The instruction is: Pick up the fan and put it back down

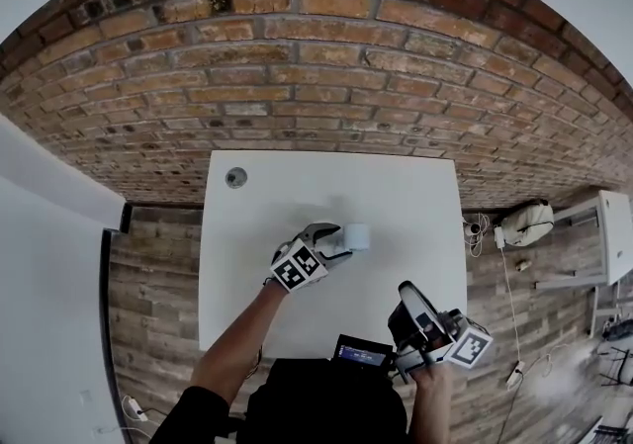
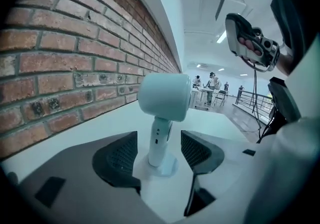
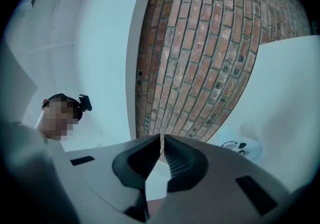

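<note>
A small white fan (image 1: 356,237) with a barrel-shaped head stands upright on the white table (image 1: 396,195). In the left gripper view its head (image 2: 165,96) sits above a slim stem (image 2: 159,140) on a round base. My left gripper (image 1: 334,242) is open, and its jaws (image 2: 160,155) stand on either side of the stem without touching it. My right gripper (image 1: 413,306) hovers at the table's near right edge, away from the fan. Its jaws (image 3: 162,152) are shut with nothing between them.
A brick wall (image 1: 316,66) runs along the table's far edge. A small grey disc (image 1: 235,177) lies at the table's far left corner. A black device (image 1: 361,351) sits by the near edge. A bag (image 1: 529,222) and cables lie on the wooden floor to the right.
</note>
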Demonstrator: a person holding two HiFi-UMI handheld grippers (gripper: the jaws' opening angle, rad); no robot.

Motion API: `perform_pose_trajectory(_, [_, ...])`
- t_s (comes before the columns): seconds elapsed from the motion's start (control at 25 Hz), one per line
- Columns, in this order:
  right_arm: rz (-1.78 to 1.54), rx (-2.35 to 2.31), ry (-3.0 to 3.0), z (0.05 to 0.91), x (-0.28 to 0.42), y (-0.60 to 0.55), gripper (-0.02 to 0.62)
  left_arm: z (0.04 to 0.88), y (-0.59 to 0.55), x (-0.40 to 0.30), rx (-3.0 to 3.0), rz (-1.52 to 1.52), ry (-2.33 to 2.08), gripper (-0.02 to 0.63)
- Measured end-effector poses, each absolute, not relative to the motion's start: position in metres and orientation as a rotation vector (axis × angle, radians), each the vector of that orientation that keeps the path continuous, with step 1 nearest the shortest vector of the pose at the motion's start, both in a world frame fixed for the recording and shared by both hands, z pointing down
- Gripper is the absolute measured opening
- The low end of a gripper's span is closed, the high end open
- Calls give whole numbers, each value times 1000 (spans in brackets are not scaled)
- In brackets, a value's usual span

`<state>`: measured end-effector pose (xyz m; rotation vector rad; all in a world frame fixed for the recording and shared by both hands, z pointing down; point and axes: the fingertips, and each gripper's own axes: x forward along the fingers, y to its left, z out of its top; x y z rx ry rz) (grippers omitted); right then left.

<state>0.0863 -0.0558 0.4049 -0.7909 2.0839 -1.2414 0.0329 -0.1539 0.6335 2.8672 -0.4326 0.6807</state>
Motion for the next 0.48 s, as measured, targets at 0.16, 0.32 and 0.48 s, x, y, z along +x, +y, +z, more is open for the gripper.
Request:
perform_pose_trajectory(0.16, [-1249,-735,2099,408,79,-69,26,632,-159,43,2916,713,-396,273])
perform_pose_trajectory(0.32, [-1268,-676,2082,407,76,-84,26,629,-160,51,2936,745,-359,273])
perform_pose_trajectory(0.48, [-1266,-645,2071,405,85,-98,26,624,-159,57,2968,728,-336,249])
